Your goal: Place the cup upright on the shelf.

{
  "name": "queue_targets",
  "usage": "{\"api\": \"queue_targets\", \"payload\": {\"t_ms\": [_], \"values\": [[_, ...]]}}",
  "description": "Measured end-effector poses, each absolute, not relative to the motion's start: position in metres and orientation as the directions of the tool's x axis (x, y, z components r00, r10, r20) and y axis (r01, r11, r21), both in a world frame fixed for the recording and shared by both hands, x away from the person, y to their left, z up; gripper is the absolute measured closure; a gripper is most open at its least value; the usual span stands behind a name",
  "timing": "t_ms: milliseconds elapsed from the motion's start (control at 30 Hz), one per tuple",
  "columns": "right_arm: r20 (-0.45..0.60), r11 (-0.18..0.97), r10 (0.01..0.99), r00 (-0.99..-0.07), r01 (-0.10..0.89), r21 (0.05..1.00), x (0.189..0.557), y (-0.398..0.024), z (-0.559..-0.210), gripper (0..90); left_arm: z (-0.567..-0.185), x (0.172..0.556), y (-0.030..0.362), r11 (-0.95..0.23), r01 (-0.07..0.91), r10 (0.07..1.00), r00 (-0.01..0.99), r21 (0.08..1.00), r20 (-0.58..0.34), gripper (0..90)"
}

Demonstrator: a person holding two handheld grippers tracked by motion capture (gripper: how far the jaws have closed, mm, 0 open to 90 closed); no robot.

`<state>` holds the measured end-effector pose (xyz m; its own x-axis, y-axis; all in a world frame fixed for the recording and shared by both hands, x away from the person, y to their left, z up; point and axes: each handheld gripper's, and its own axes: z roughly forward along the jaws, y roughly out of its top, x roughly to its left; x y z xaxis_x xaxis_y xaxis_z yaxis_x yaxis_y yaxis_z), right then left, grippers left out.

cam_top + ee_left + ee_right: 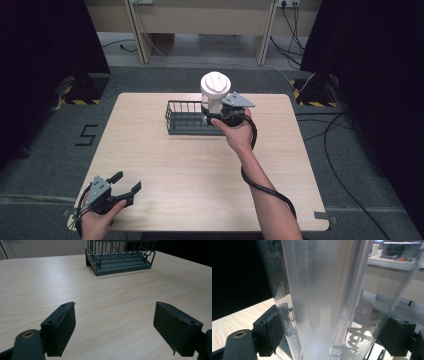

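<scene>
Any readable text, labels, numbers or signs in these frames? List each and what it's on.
"5": dark mark on the grey floor left of the table.
White lettering low on the clear container clamped in the right gripper: seen through the plastic and cut off, not readable.
Wire basket and left gripper: no text.

My right gripper point(216, 116): black, grey plate on top. Bottle point(215, 93) in it: clear body with white lettering, white ribbed lid. Basket point(187, 119) beside the bottle: dark grey wire. Table point(190, 170) under the basket: pale wood grain. My left gripper point(126, 185): black.
</scene>
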<state>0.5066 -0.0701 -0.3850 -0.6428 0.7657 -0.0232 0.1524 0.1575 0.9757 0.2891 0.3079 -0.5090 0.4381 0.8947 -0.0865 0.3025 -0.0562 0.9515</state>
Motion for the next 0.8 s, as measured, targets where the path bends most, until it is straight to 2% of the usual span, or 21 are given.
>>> {"api": "queue_targets", "payload": {"t_ms": [800], "values": [[0.000, 0.146, 0.789, -0.615, 0.188, 0.971, 0.538, -0.055, -0.385, 18.5, -0.510, 0.290, 0.309, -0.045, 0.304, 0.893, 0.438, 0.951, -0.098, 17.6]]}}
